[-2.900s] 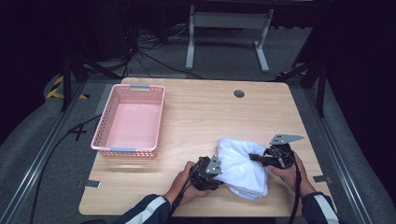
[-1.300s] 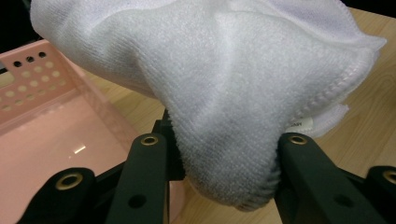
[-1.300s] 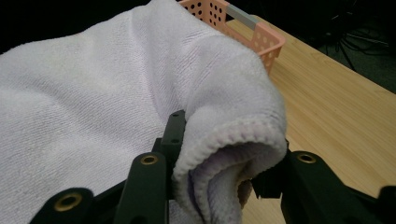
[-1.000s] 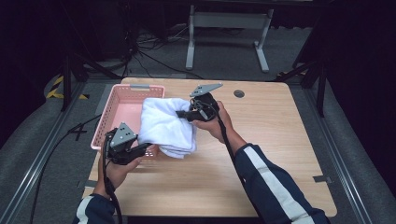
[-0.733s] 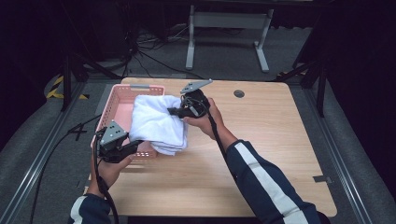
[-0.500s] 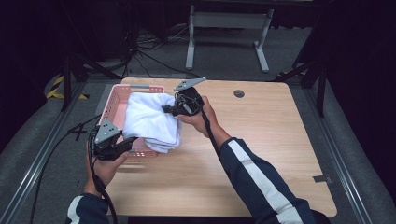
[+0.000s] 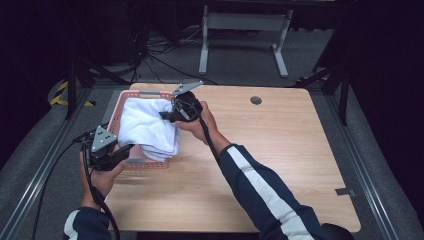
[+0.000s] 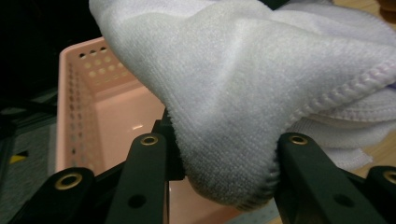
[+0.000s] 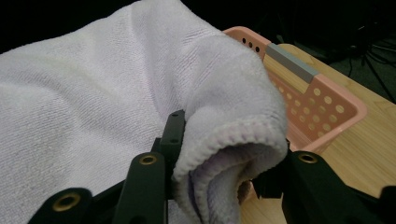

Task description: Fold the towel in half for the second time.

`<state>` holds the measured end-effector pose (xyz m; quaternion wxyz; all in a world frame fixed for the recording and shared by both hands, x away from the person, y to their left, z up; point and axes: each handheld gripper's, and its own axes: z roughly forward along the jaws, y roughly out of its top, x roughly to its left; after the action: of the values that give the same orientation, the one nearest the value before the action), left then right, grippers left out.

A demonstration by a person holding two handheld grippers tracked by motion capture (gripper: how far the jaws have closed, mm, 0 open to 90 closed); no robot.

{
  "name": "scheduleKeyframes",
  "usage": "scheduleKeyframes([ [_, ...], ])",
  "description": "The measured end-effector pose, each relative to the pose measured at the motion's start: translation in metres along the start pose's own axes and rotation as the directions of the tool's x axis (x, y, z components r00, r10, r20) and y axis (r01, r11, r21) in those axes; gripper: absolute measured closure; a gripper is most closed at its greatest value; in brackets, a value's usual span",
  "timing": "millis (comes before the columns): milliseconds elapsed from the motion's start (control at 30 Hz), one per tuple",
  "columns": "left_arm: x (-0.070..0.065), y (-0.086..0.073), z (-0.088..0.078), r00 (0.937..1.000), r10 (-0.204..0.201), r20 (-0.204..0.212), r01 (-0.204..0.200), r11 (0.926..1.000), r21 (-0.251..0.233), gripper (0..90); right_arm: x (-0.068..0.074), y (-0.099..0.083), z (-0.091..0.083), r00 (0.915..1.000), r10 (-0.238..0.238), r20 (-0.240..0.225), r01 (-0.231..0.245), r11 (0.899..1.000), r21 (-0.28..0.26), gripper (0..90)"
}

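A folded white towel [image 7: 148, 127] hangs over the pink basket [image 7: 118, 111] at the table's left, held between both grippers. My left gripper [image 7: 125, 149] grips the towel's near corner at the basket's front edge; in the left gripper view the towel [image 8: 243, 116] bulges between the black jaws above the basket [image 8: 100, 126]. My right gripper [image 7: 165, 115] is shut on the towel's far right edge. In the right gripper view the folded towel edge [image 9: 229, 149] is pinched between the jaws, with the basket's rim [image 9: 317, 93] just behind.
The wooden table [image 7: 280, 150] stretches bare to the right of the basket, with a round cable hole [image 7: 256, 100] near its far edge. A metal stand [image 7: 240, 30] and cables lie on the floor beyond. Cables trail from both grippers.
Both grippers have carried the towel leftward, from beside the basket to over it. The towel now covers most of the basket's opening.
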<state>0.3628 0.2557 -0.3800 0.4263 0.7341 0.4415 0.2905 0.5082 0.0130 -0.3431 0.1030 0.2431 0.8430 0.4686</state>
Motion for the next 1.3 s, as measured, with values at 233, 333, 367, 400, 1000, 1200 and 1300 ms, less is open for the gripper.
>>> scheduleKeyframes([
  [233, 0.019, -0.012, 0.005, 0.9964, -0.083, 0.015, 0.083, 0.9965, -0.003, 65.9, 0.003, -0.001, 0.024, 0.9998, 0.018, -0.001, -0.018, 1.000, 0.021, 62.2],
  [333, 0.026, -0.016, 0.007, 0.9948, -0.101, 0.017, 0.101, 0.9949, 0.004, 65.8, 0.004, -0.001, 0.031, 0.9998, 0.020, -0.004, -0.020, 1.000, 0.020, 62.1],
  [367, 0.026, -0.017, 0.008, 0.9955, -0.094, 0.013, 0.094, 0.9956, 0.009, 65.8, 0.004, -0.001, 0.034, 0.9998, 0.019, -0.001, -0.019, 1.000, 0.024, 62.0],
  [400, 0.026, -0.018, 0.010, 0.9962, -0.087, 0.005, 0.087, 0.9960, 0.019, 65.7, 0.004, -0.001, 0.036, 0.9998, 0.020, 0.001, -0.020, 0.999, 0.026, 61.8],
  [1000, 0.030, -0.033, 0.030, 0.9870, -0.136, -0.086, 0.148, 0.9776, 0.150, 34.5, -0.003, -0.024, 0.074, 0.9960, 0.015, 0.088, -0.029, 0.988, 0.149, 37.4],
  [1200, 0.024, -0.030, 0.017, 0.9904, -0.128, -0.051, 0.132, 0.9872, 0.089, 25.8, 0.002, -0.019, 0.061, 0.9978, -0.018, 0.064, 0.009, 0.991, 0.132, 29.7],
  [1300, 0.018, -0.026, 0.007, 0.9931, -0.113, -0.031, 0.115, 0.9921, 0.051, 24.2, 0.009, -0.017, 0.052, 0.9941, -0.083, 0.070, 0.073, 0.987, 0.142, 30.7],
])
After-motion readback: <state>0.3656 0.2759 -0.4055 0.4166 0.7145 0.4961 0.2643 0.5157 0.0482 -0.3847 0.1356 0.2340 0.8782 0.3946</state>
